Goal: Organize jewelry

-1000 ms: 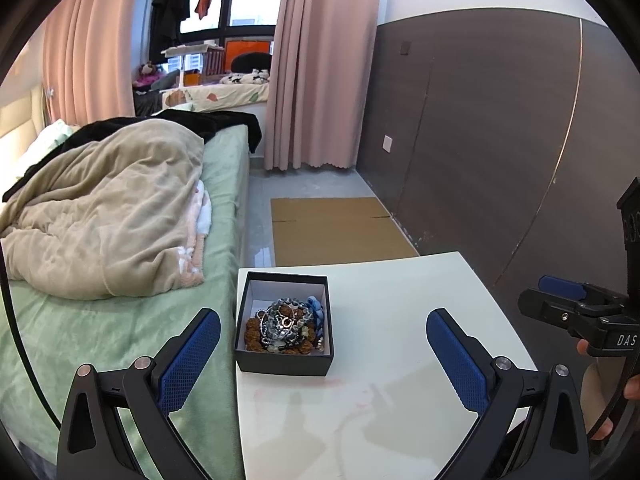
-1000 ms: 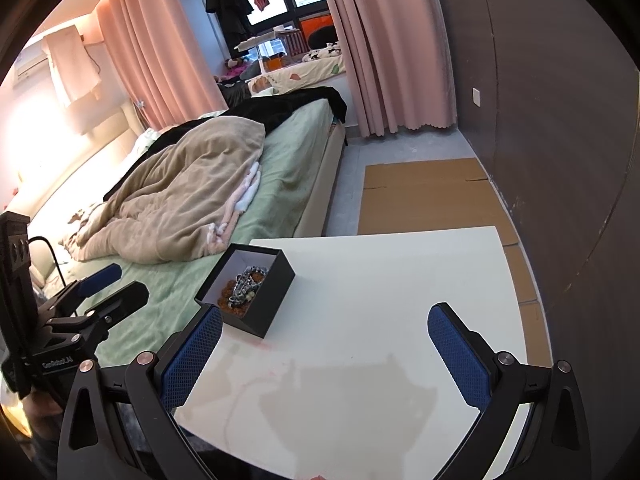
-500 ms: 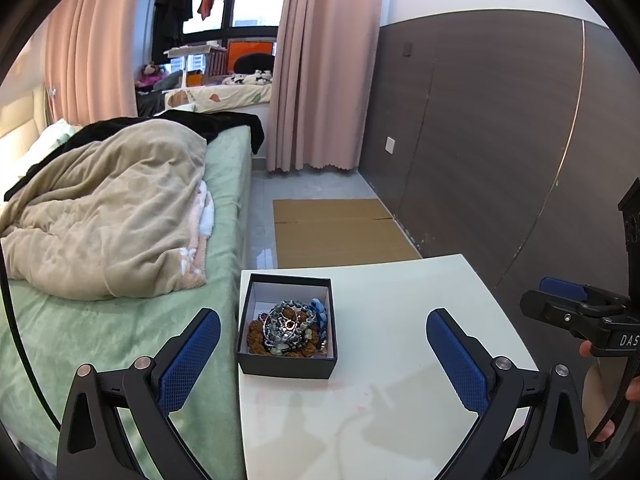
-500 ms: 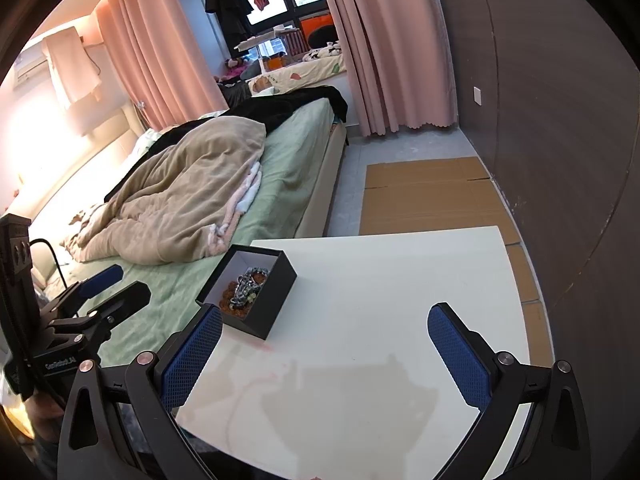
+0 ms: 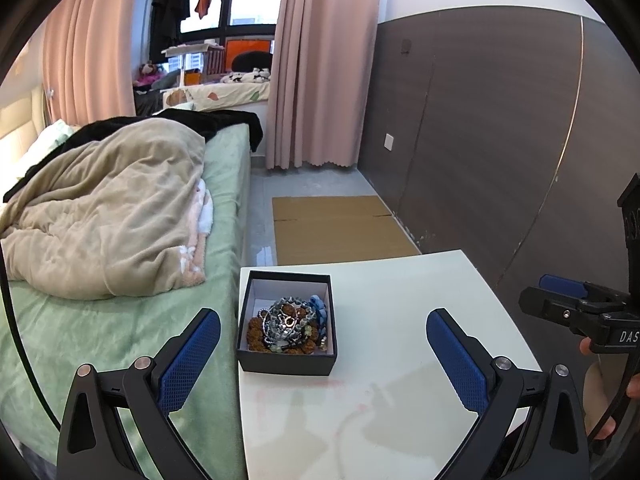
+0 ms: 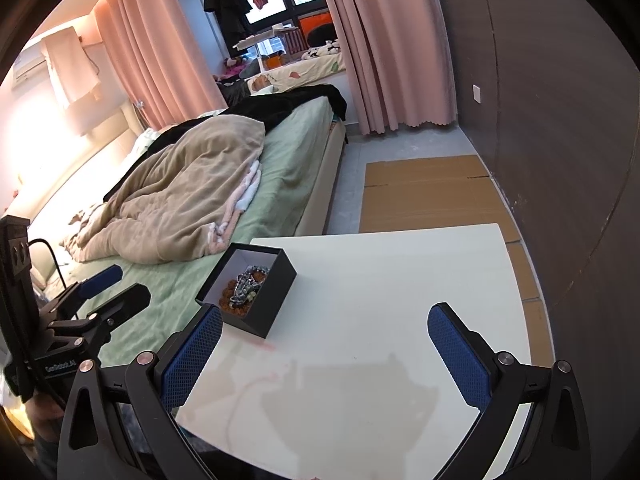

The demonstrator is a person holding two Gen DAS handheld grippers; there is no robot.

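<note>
- The left gripper (image 5: 322,354) is being held spread wide, nothing between its blue pads, just above the near left part of the white table (image 5: 404,408).
- The right gripper (image 6: 324,350) is likewise being held fully spread and empty, over the near middle of the table (image 6: 400,280).
- The black box (image 5: 286,322) is being seen at the table's left edge, beside the bed (image 5: 120,320); its open top is facing up and a tangled heap of jewelry (image 5: 289,326) is lying inside: brown beads, a silvery chain, a blue piece on the right.
- From the left claw, the box is lying just ahead and slightly left of centre, its long axis running near to far; from the right claw, the box (image 6: 249,286) is lying well to the far left, turned cornerwise.
- The left hand is judged the nearer one, so a short forward dip would be reaching the heap, whereas the right would be needing a longer cross-table sweep.
- Open room is being offered by the bare tabletop to the right of the box, where pieces could be laid out.
- Care is being called for at the left edge: the box is sitting almost flush with it, so a leftward push could be tipping it toward the bed.
- The tangle is judged likely to be lifting as a clump.
</note>
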